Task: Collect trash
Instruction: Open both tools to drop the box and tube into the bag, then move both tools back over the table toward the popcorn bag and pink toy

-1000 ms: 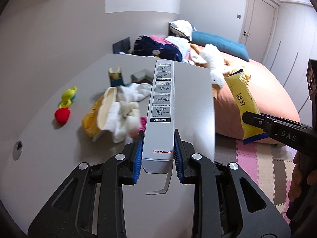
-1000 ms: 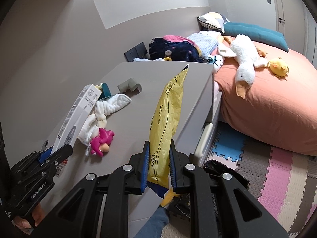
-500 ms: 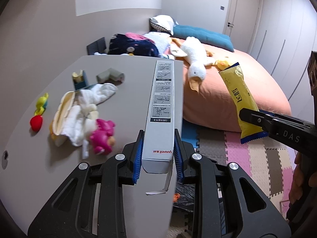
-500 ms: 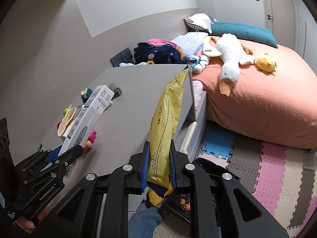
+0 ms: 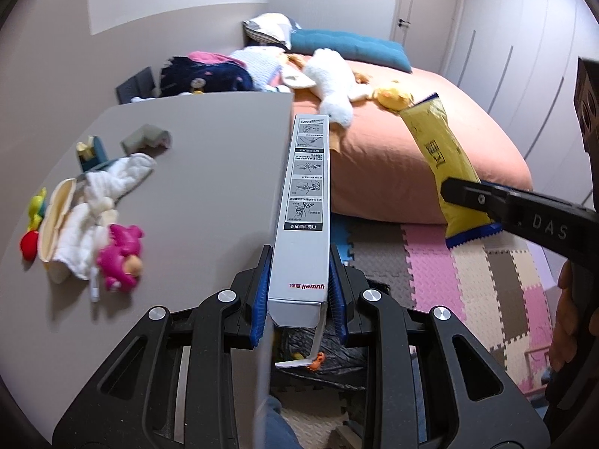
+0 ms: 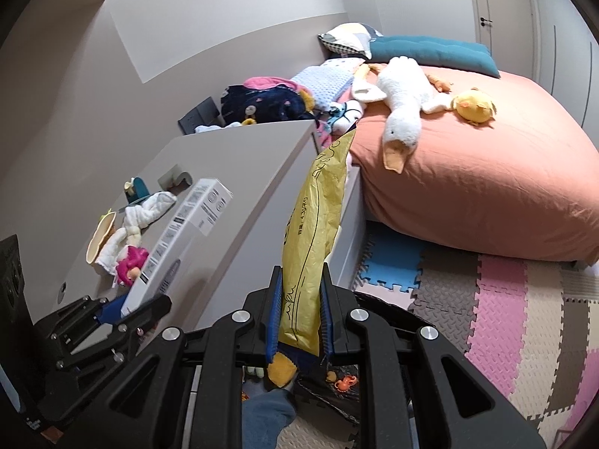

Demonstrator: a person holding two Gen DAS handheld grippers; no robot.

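Observation:
My left gripper [image 5: 299,292] is shut on a long white cardboard box [image 5: 305,217] that points forward past the grey table's right edge; the box also shows in the right wrist view [image 6: 179,235]. My right gripper [image 6: 298,318] is shut on a yellow snack wrapper [image 6: 314,232], held over the floor beside the table; the wrapper shows in the left wrist view [image 5: 445,172] too. A black trash bag [image 5: 322,359] lies open on the floor below both grippers, and shows in the right wrist view [image 6: 337,385].
On the grey table [image 5: 209,164] lie a white cloth [image 5: 101,202], a pink toy [image 5: 121,254], a red and yellow toy [image 5: 32,224] and small blocks. An orange bed [image 6: 468,172] with plush toys stands to the right. Foam mats [image 6: 505,307] cover the floor.
Both grippers have swung right, off the table toward its right edge and the floor. The trash bag has come into view below them. Both still hold their items.

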